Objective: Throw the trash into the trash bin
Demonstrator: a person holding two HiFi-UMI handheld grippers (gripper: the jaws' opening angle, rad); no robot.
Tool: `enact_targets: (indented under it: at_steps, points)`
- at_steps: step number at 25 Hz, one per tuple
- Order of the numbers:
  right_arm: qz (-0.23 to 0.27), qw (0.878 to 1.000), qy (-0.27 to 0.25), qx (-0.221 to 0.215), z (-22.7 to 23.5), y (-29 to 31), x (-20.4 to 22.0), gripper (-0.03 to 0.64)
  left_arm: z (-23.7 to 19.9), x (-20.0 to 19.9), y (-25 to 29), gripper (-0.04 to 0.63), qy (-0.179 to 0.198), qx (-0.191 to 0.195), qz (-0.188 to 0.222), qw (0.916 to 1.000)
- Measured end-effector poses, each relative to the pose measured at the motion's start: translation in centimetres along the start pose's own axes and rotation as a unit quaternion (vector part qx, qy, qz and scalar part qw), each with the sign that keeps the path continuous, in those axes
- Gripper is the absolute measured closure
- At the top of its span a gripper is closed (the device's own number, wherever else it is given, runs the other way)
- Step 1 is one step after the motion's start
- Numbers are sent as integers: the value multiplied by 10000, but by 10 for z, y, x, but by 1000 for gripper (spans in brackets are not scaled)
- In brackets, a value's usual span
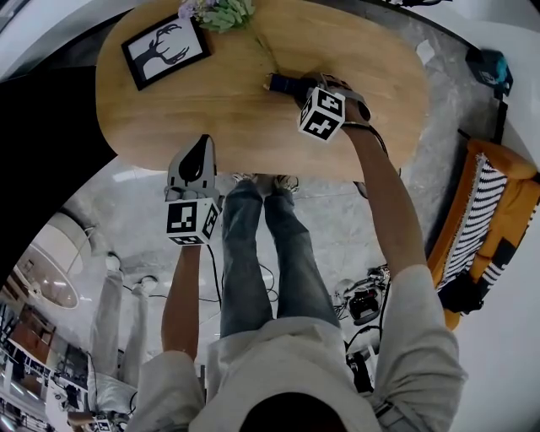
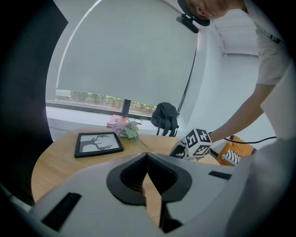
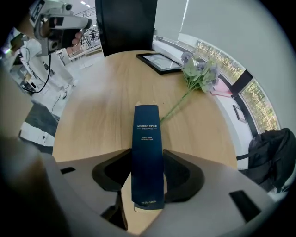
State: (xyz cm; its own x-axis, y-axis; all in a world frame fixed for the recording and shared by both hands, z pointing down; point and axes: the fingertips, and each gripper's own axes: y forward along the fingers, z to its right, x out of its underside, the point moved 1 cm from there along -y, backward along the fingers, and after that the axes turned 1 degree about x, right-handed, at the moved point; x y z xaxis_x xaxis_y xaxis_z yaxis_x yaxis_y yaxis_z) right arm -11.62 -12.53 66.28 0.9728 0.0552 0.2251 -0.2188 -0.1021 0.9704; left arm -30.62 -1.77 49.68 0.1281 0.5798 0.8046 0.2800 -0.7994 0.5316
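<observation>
A dark blue book (image 3: 147, 152) is on the oval wooden table (image 1: 253, 126), its printed spine turned toward the right gripper view. My right gripper (image 3: 148, 159) points steeply down over it, and the jaws touch the book on both sides. In the head view this gripper (image 1: 297, 88) is at the table's right half, with the book (image 1: 283, 83) sticking out to its left. My left gripper (image 1: 201, 145) hangs at the table's near edge, shut and holding nothing, as the left gripper view (image 2: 147, 157) also shows. No trash bin is in view.
A black-framed deer picture (image 1: 164, 49) and a bunch of pale flowers (image 1: 218, 12) lie at the table's far side. An orange striped seat (image 1: 489, 211) stands to the right. A black backpack (image 2: 165, 118) sits by the window. The person's legs (image 1: 261, 253) are below the table edge.
</observation>
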Motion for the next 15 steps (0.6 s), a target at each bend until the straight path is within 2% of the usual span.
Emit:
enact_targets:
  at_steps: [3, 6, 8, 10, 12, 15]
  points:
    - [80, 9999, -57, 19, -8, -4, 0, 407, 2, -2, 1, 577, 12, 21, 25, 10000]
    - [300, 9994, 99, 113, -14, -11, -4, 407, 4, -4, 5, 577, 58, 60, 42, 10000]
    - [524, 9977, 356, 257, -15, -20, -8, 408, 9, -6, 8, 577, 101, 110, 50, 9999]
    - [833, 9920, 864, 390, -15, -32, -11, 408, 16, -8, 10, 577, 150, 172, 55, 9997]
    - [1210, 9783, 1604, 499, -14, -48, -13, 408, 24, -10, 13, 577, 202, 239, 54, 9995]
    - [1756, 9429, 2750, 666, -14, -72, -8, 410, 38, -12, 17, 577, 293, 373, 50, 9989]
